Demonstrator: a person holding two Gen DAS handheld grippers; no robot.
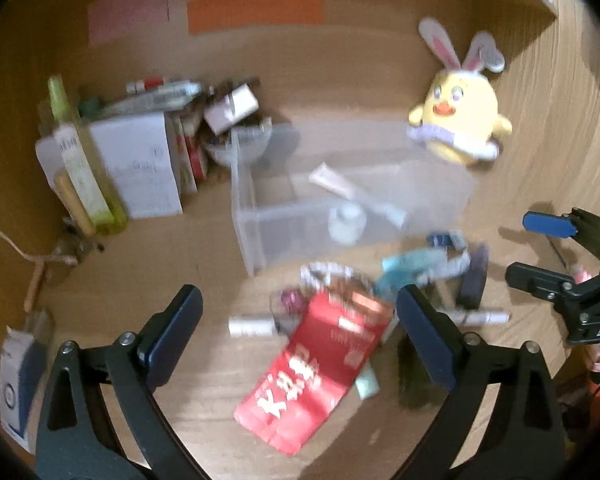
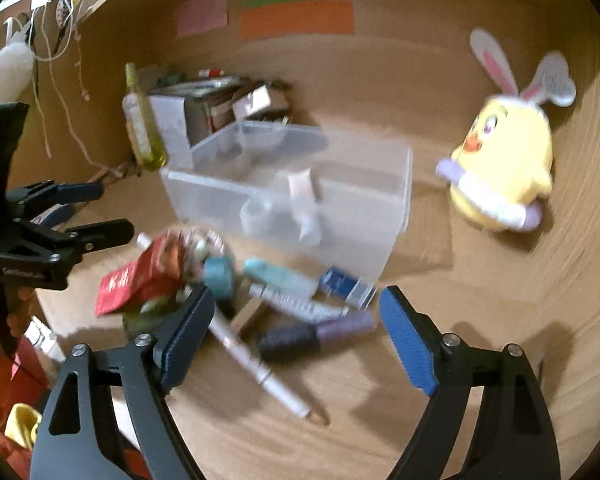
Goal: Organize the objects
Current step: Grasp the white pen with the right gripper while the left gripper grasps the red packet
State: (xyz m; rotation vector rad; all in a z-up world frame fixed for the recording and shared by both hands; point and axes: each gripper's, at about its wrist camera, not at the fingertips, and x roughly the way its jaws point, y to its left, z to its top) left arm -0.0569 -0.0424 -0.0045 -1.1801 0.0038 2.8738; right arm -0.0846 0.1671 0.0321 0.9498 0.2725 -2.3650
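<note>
A clear plastic bin (image 1: 256, 216) (image 2: 396, 200) stands on the wooden desk, holding a white tube (image 1: 340, 188) and a small white jar (image 1: 346, 224). In front of it lies a pile of small items: a red packet (image 1: 320, 368) (image 2: 132, 280), a teal tube (image 2: 276, 272), a purple bottle (image 2: 320, 334), a white pen (image 2: 260, 372). My left gripper (image 1: 300, 320) is open and empty above the red packet. My right gripper (image 2: 296, 328) is open and empty above the pile. Each gripper shows at the edge of the other's view.
A yellow plush chick with rabbit ears (image 1: 460, 120) (image 2: 504, 168) sits right of the bin. A green bottle (image 1: 84, 160), white box (image 1: 140, 164) and stacked boxes stand at the back left. Coloured paper strips (image 1: 256, 8) are on the back wall.
</note>
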